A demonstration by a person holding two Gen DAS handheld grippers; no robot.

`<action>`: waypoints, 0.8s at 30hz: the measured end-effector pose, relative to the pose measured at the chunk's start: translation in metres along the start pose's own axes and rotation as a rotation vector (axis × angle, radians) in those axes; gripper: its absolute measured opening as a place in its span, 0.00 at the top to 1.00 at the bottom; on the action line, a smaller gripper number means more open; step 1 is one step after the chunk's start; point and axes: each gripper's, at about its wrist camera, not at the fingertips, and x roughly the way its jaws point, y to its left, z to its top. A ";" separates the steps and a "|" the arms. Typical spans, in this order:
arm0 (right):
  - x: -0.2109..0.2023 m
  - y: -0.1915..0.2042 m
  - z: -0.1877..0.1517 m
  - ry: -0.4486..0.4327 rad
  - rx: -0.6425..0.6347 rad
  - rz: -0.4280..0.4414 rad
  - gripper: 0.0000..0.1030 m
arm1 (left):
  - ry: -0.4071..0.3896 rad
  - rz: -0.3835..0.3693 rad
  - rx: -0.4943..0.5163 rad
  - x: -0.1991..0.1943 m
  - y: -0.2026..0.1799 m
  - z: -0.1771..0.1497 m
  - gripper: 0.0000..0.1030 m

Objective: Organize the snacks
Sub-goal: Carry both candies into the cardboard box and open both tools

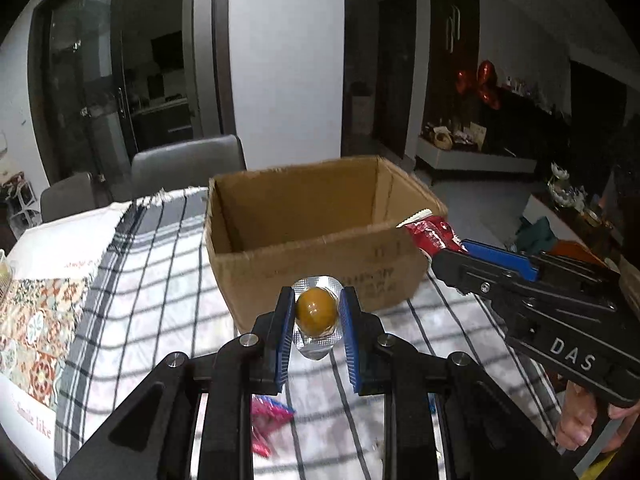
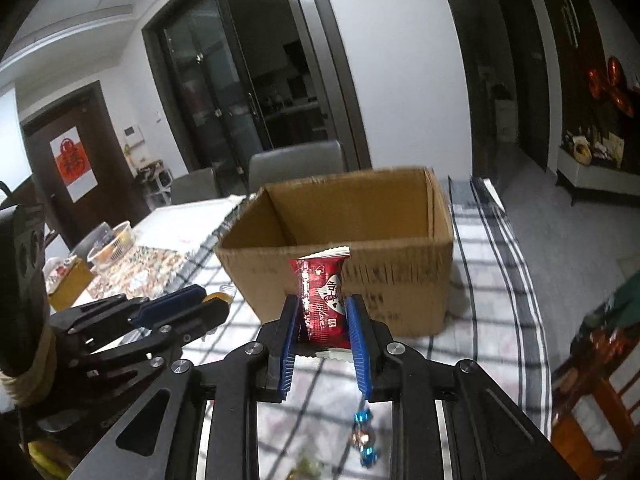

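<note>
The left tool point(image 1: 316, 312) is closed on a foil-backed blister with a yellow-brown ball point(image 1: 316, 311), held above the table in front of the cardboard box point(image 1: 320, 248). The right tool point(image 2: 323, 312) grips a red snack packet point(image 2: 322, 300), also just before the box point(image 2: 340, 268). The box inside looks empty as far as visible. Under it lies a checked cloth point(image 1: 160, 280) with small wrapped candies point(image 2: 362, 440). Grey chairs point(image 1: 188, 164) stand behind the table.
</note>
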 end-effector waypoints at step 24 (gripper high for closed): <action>0.069 0.004 0.071 0.007 -0.078 -0.022 0.75 | -0.042 -0.008 -0.012 0.061 0.046 0.074 0.77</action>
